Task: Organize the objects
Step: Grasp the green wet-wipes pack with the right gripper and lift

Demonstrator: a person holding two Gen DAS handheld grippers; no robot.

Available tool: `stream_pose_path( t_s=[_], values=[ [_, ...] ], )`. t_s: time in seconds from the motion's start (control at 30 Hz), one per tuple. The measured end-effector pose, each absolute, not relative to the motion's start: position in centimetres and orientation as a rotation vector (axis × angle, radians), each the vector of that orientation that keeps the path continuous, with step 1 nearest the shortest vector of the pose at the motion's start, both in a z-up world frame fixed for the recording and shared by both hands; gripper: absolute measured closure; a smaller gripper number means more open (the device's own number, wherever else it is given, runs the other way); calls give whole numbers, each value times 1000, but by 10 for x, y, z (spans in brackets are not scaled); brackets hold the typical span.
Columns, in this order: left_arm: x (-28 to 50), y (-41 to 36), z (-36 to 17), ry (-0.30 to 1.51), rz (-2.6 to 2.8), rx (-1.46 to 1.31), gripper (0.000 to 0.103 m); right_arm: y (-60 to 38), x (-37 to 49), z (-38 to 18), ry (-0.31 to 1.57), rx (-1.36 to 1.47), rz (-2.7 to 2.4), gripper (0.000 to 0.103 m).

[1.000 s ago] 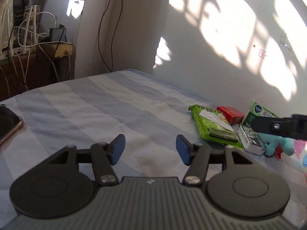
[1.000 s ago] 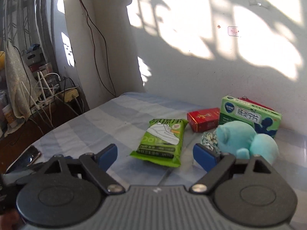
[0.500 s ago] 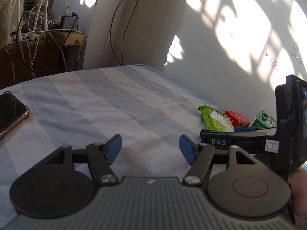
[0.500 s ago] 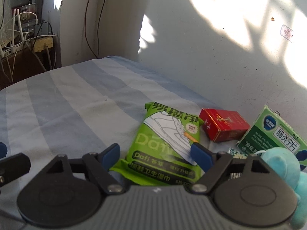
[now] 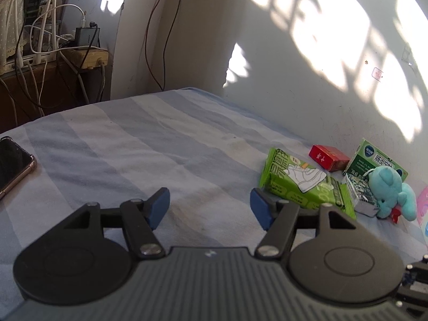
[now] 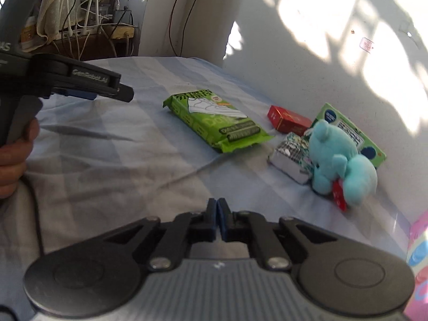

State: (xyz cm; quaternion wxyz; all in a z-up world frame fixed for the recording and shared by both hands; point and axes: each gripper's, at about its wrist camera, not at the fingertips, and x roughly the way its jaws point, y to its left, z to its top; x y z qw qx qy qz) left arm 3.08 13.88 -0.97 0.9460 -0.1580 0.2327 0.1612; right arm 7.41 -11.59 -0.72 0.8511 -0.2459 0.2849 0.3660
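On the striped blue sheet (image 5: pixel 160 144) a green wipes pack (image 5: pixel 302 183) (image 6: pixel 216 121) lies flat. Beside it by the wall are a red box (image 5: pixel 327 157) (image 6: pixel 287 119), a green-and-white medicine box (image 5: pixel 374 160) (image 6: pixel 355 133), a small silver patterned packet (image 5: pixel 359 192) (image 6: pixel 290 155) and a teal plush toy (image 5: pixel 390 190) (image 6: pixel 339 157). My left gripper (image 5: pixel 210 210) hovers open over bare sheet, left of the wipes pack, nothing between its pads. My right gripper (image 6: pixel 217 215) is shut and empty, short of the plush toy. The left gripper (image 6: pixel 117 92) also shows from the side in the right wrist view.
A phone (image 5: pixel 13 163) lies at the sheet's left edge. A wooden shelf with a power strip (image 5: pixel 85 56) and cables stands at the back left. A pink packet (image 6: pixel 420 251) sits at the right edge. A hand (image 6: pixel 13 157) grips the left tool. The white wall (image 5: pixel 321 67) bounds the right.
The right gripper shut its jaws on nothing and drew back from the wipes pack, rolling; it has left the left wrist view's middle. The left gripper opened slightly wider.
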Motion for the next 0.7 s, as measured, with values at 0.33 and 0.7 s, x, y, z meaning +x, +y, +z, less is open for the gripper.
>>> stream_pose_path(
  t_s=[0.33,0.7],
  values=[
    [26,144,-9,460,366,-358,34,-106,104,30,479,-321,812,38],
    [29,137,-7,437,350,-311,34,-21,217,-11,705,-301,943,0]
  ],
)
